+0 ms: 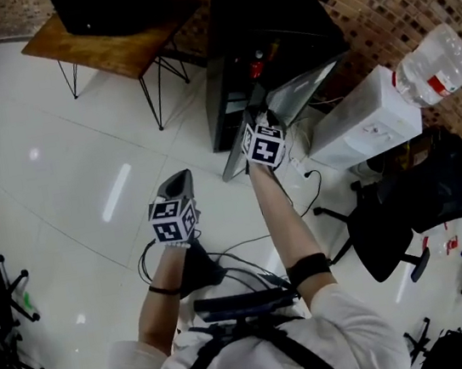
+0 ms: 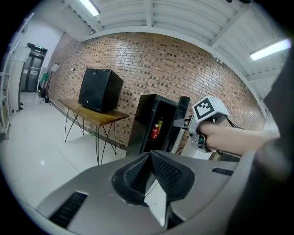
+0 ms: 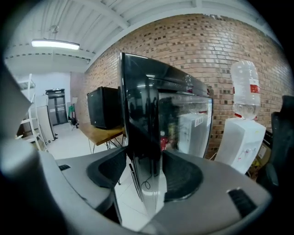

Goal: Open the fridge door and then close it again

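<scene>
head view: right tongs (image 1: 258,117) grip the open fridge (image 1: 274,9) door (image 1: 307,89); left tongs (image 1: 179,181) closed, empty; water dispenser (image 1: 363,121) just beside the door.

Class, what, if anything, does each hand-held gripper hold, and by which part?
The right hand-held gripper clamps the fridge door by its free upright edge. The left hand-held gripper is shut, holding nothing.
</scene>
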The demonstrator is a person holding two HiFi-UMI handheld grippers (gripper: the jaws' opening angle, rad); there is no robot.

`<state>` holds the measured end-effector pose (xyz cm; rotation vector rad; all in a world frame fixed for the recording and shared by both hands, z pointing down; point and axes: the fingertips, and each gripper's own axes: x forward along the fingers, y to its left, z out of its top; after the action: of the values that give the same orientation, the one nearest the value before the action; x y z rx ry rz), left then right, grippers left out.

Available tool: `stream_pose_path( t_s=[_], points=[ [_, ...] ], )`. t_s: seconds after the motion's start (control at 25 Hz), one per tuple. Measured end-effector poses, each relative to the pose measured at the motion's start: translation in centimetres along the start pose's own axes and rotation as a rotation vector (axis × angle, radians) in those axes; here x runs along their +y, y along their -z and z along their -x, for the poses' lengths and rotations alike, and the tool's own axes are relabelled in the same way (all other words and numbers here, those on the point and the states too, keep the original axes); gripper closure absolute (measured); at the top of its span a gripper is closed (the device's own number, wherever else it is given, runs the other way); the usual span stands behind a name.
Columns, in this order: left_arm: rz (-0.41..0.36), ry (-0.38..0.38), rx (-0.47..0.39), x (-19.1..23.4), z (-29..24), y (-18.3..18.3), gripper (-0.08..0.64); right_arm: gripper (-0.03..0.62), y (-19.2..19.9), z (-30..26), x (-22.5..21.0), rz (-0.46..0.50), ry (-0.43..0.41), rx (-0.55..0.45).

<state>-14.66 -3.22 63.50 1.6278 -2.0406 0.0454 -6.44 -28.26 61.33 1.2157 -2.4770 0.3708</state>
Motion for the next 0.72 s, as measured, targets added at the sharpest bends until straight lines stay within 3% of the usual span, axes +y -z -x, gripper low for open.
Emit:
stream_pose_path(
  t_s=[0.36,0.72],
  points=[
    [-0.029,0.015,-0.011,2.3,-2.7,-2.1,0.558,0.325,-2.5,-5.5,2.3,-0.028,0.118,-0.038],
    [-0.001,-0.023,0.01,6.4,-2.8,-1.2,0.558,0.33,-4.5,-11.0,4.0,-0.028,0.183,-0.041]
  ],
)
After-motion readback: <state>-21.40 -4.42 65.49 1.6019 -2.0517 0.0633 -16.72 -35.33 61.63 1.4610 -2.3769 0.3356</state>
